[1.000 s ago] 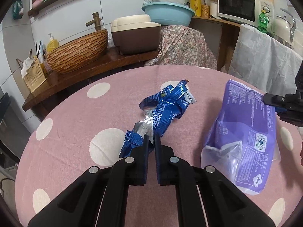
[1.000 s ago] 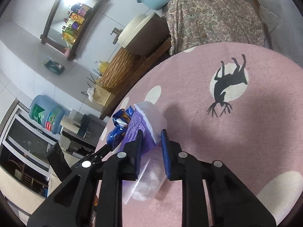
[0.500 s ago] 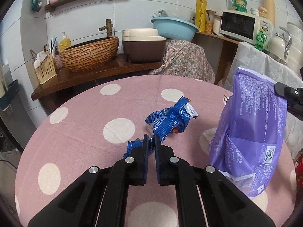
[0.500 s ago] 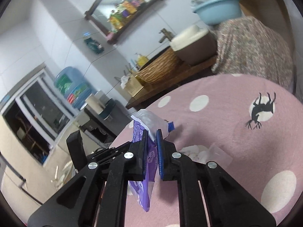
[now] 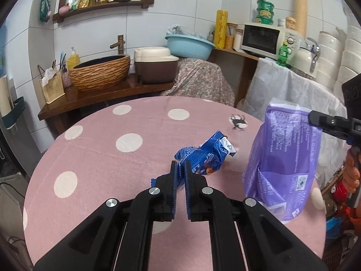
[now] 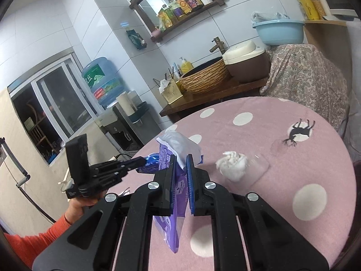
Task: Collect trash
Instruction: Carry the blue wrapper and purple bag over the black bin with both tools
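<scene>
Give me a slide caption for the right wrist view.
Right claw clamps purple tissue bag above pink table; tissue wad remains.

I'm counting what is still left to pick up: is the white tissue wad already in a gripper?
No, the tissue wad lies loose on the table, beside the right gripper, which is shut on the purple bag.

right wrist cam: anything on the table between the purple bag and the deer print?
Yes: a crumpled white tissue on a clear plastic sheet, between purple tissue bag and deer print.

Trash count — one blue wrapper (image 5: 203, 158), one purple bag (image 5: 284, 158), one white tissue wad (image 6: 232, 166).
</scene>
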Motion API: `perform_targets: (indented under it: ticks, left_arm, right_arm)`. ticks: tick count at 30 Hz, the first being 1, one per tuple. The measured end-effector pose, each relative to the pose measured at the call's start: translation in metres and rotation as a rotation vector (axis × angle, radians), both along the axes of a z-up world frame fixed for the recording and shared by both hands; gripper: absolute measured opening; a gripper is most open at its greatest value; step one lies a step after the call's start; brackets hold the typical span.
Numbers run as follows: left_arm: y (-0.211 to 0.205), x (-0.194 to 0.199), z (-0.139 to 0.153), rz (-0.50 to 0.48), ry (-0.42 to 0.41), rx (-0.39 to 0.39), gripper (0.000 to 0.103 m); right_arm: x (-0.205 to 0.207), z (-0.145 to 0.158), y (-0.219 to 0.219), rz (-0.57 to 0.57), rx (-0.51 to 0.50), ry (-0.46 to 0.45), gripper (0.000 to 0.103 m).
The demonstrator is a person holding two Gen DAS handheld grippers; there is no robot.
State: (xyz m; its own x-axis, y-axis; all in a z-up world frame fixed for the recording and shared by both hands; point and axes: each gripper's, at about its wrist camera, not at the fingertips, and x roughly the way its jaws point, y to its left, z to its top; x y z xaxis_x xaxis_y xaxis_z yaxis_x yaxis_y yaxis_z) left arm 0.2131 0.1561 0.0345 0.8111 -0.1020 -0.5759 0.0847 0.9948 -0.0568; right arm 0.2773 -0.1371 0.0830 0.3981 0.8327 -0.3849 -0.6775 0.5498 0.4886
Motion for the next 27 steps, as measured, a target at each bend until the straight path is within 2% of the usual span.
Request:
perform_targets:
  ticks: [5, 9, 13, 16, 22, 27]
  left_arm:
    - [-0.036, -0.018, 0.013, -0.084, -0.030, 0.012, 0.007]
    - [-0.070, -0.015, 0.020, -0.152, -0.057, 0.012, 0.007]
    - [-0.110, 0.000, 0.025, -0.224, -0.079, 0.007, 0.007]
    - [-0.144, 0.021, 0.025, -0.286, -0.068, -0.023, 0.007]
    - [-0.215, 0.054, 0.025, -0.376, -0.071, -0.029, 0.007]
    - [-0.269, 0.087, 0.024, -0.429, -0.037, -0.055, 0.007]
  right_arm:
    - [-0.017, 0.002, -0.043, -0.046, -0.004, -0.013, 0.010]
    - [-0.026, 0.005, -0.083, -0.111, -0.014, -0.023, 0.010]
    - [-0.032, 0.007, -0.126, -0.194, -0.040, -0.034, 0.010]
    - [-0.035, 0.007, -0.161, -0.269, -0.060, -0.038, 0.010]
    - [-0.035, 0.003, -0.235, -0.443, -0.086, -0.037, 0.010]
    - [-0.030, 0.000, -0.288, -0.613, -0.157, -0.062, 0.010]
